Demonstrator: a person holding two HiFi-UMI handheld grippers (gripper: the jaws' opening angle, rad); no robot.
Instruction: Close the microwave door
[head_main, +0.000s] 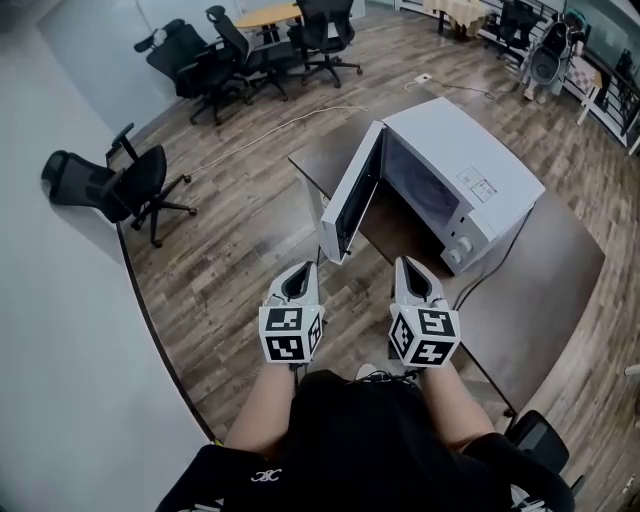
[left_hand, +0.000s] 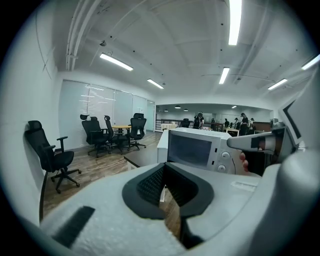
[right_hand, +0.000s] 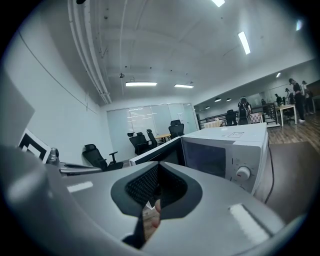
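a dark table (head_main: 545, 290) fills the right of the head view. on it, at upper centre, sits a white microwave (head_main: 455, 150), its long axis running upper left to lower right and its front facing lower left. its door (head_main: 350, 200) stands swung out toward the bottom edge. just below, the left gripper (head_main: 299, 278) and right gripper (head_main: 412, 275) have their jaws together and empty. only the left gripper view shows fingers (left_hand: 243, 161) at its right edge.

I can read nothing: the paper label (head_main: 481, 187) atop the white box-shaped microwave (head_main: 440, 140) is too small.
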